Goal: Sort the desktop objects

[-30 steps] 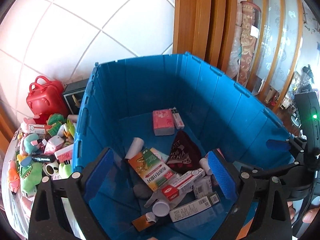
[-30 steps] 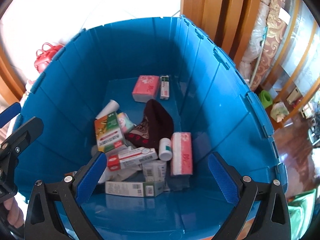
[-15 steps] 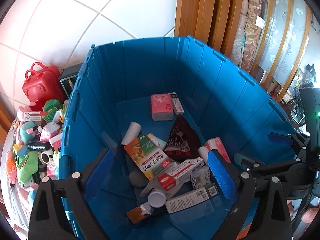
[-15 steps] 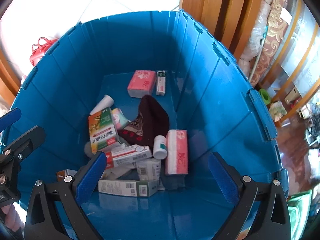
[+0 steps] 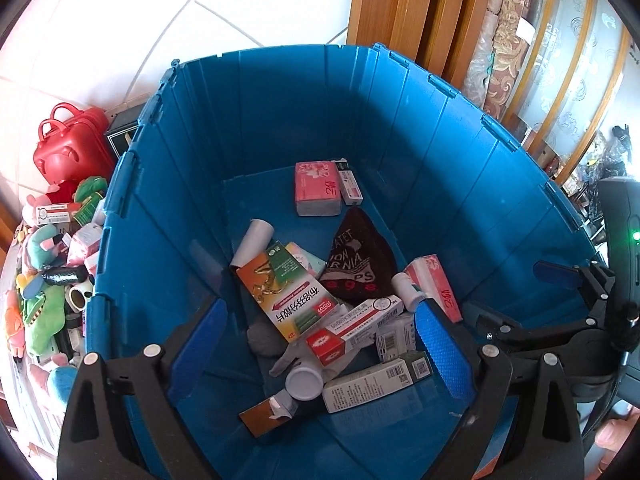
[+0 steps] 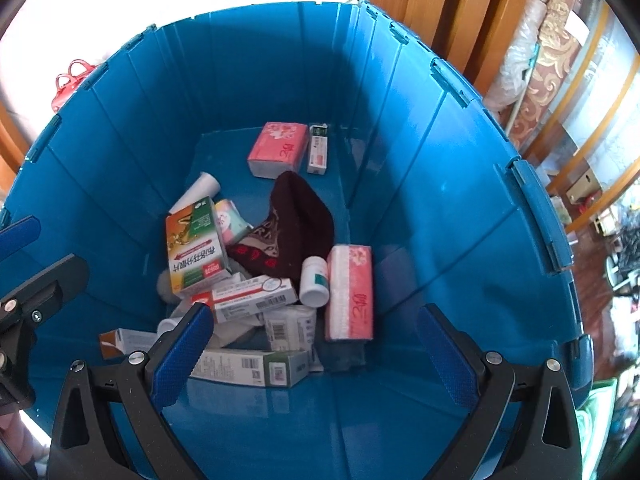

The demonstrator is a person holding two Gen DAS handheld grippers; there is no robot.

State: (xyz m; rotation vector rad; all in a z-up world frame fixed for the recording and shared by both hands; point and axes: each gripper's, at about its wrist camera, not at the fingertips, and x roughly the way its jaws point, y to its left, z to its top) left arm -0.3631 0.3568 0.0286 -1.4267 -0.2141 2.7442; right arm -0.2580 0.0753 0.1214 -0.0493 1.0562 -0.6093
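Blue plastic bin (image 5: 168,240), holding boxes, a dark hat (image 6: 296,224), a white bottle (image 6: 315,282). Our left gripper (image 5: 320,338) and right gripper (image 6: 316,344) hover wide apart, empty. We judge: descend on one loose item, avoiding neighbours. Only our left view shows the toy pile (image 5: 44,272) outside.

The right gripper (image 6: 316,354) hangs over the blue bin (image 6: 404,208), jaws spread wide and empty. On the bin floor: a dark knit hat (image 6: 294,228), a white pill bottle (image 6: 315,282) touching a pink tissue pack (image 6: 350,292), and several medicine boxes (image 6: 194,246).
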